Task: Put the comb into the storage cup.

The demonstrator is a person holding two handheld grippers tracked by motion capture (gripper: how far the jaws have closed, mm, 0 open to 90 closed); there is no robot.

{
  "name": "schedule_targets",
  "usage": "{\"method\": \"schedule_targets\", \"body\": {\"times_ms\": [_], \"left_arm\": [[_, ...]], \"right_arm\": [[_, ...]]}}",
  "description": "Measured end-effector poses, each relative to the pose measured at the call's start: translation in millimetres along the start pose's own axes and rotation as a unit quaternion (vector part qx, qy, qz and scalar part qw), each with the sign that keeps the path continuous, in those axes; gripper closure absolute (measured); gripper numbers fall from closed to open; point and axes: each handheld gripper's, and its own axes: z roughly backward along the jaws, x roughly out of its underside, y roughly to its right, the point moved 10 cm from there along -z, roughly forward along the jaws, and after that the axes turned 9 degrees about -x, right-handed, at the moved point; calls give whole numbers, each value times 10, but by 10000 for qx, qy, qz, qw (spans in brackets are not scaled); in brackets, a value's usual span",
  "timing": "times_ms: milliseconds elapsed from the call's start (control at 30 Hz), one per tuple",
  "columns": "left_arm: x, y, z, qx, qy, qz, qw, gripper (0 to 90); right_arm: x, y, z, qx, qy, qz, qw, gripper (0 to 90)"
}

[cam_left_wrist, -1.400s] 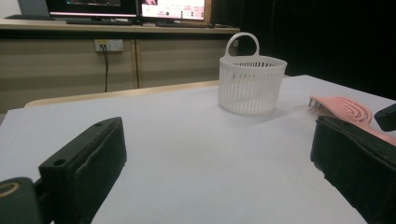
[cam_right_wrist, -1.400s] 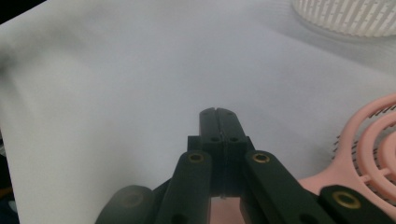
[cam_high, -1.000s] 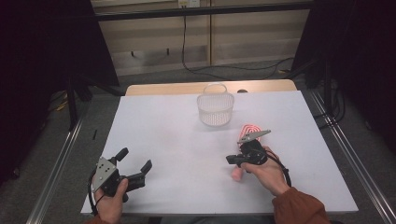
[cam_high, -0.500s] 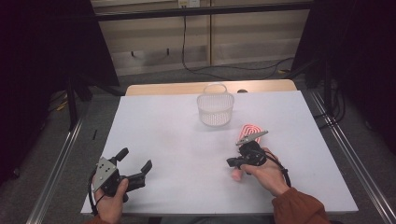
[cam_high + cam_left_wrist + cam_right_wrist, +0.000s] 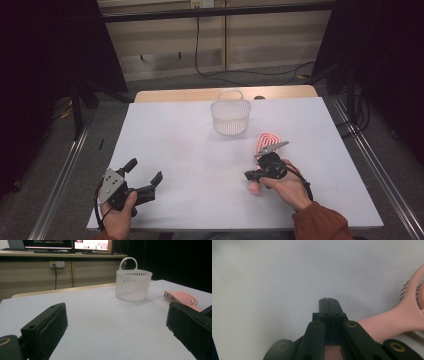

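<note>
Resting at the table's right, the right gripper (image 5: 328, 300) is sitting with jaws together beside the pink brush (image 5: 266, 142), a light, stiff thing best gripped by its handle, while the left gripper (image 5: 145, 176) is idling apart near-left.

Overhead light falls evenly on the white table (image 5: 190, 150), which looks bright while the room around it sinks into near black. Shadows are faint and soft. The right gripper view is hazy, its close jaws out of focus.
</note>
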Motion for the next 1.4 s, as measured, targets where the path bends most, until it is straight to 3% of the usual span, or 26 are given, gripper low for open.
{"method": "schedule_targets", "body": {"times_ms": [1400], "left_arm": [[-4,-19,10,4,8,29,10000,35]], "right_arm": [[146,19,100,74,-111,-16,9999,900]]}}
